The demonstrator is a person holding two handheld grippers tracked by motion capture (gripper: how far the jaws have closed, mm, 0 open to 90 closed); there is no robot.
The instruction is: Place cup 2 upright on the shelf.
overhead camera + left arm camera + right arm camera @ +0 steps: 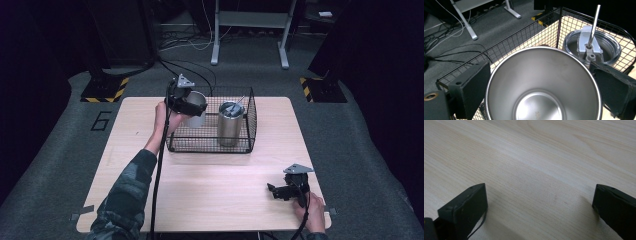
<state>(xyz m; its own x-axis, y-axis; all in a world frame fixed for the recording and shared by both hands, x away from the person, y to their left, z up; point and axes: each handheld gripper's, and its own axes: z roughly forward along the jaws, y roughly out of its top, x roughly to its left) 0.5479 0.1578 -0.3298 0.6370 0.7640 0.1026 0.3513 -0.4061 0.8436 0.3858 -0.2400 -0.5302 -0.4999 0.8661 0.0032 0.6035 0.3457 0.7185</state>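
The left gripper (192,106) grips an open steel cup (543,85) at the basket's (250,131) far left corner (a lidded tumbler (230,123) stands right). The right gripper (278,191), jaws apart, rests near right.

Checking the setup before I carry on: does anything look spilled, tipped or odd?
Nothing stands out. The open steel cup sits upright and empty between the left tool's jaws at the wire basket, beside the upright lidded tumbler with its straw. The right tool is open above bare table.
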